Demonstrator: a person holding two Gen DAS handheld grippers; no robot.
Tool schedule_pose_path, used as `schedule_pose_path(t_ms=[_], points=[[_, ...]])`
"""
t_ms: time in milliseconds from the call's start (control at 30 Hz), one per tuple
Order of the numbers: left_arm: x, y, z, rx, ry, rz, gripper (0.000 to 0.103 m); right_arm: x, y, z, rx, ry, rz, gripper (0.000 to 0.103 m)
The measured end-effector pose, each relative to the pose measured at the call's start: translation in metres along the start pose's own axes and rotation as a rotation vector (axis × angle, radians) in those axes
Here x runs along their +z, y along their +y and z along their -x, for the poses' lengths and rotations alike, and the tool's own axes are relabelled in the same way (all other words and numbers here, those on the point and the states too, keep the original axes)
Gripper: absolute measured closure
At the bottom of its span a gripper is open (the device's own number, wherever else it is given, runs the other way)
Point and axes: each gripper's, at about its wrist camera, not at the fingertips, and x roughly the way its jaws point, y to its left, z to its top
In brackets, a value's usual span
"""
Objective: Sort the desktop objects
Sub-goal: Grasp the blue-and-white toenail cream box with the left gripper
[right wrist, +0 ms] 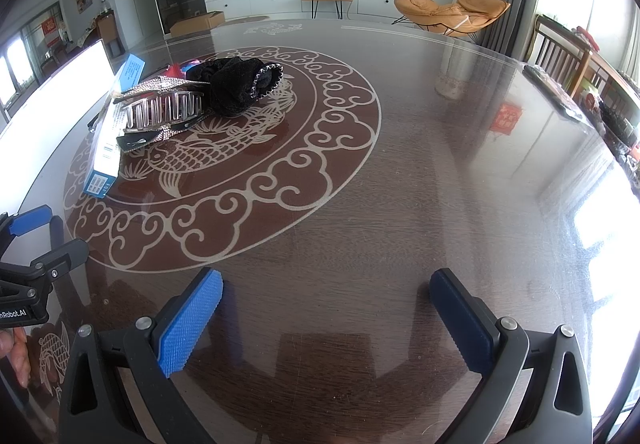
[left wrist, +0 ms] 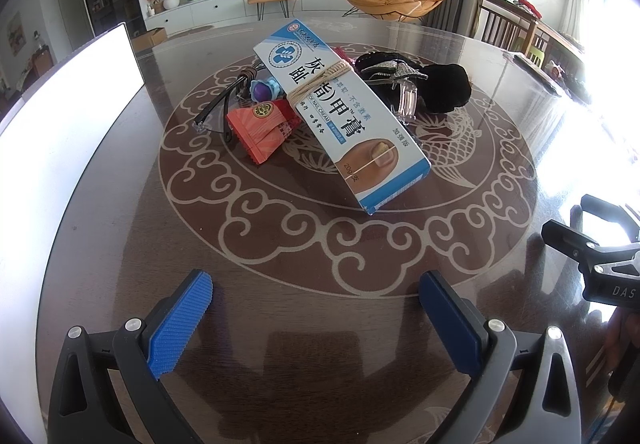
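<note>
Hair clip (right wrist: 160, 112) seemingly overlapping box (right wrist: 106, 148).

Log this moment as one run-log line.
left gripper: open, empty | right gripper: open, empty | cream box: atop pile, untouched | hair clip, black scrunchie: on table

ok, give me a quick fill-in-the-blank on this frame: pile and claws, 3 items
1. The nail cream box has ____ wound around its middle.
2. Both the left claw and the right claw are ____, holding nothing.
3. The clear hair clip lies beside a ____ scrunchie.

Missing words: twine; open; black
</note>
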Motion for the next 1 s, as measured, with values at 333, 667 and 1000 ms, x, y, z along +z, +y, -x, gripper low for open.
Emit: schedule_pose_path(t_ms=[333,667,1000], points=[[0.071,0.002,-0.02,-0.087,-0.068,0.171,0.0,0.0,0.0,0.0,0.0,0.0,0.0,0.0],[0.079,0.003,-0.051,-0.048,-0.023,0.17,0.0,0.0,0.0,0.0,0.0,0.0,0.0,0.0],[0.066,-0.001,-0.034,0.021,-0.047,0.05,0.061,0.0,0.001,0.0,0.0,0.0,0.0,0.0]])
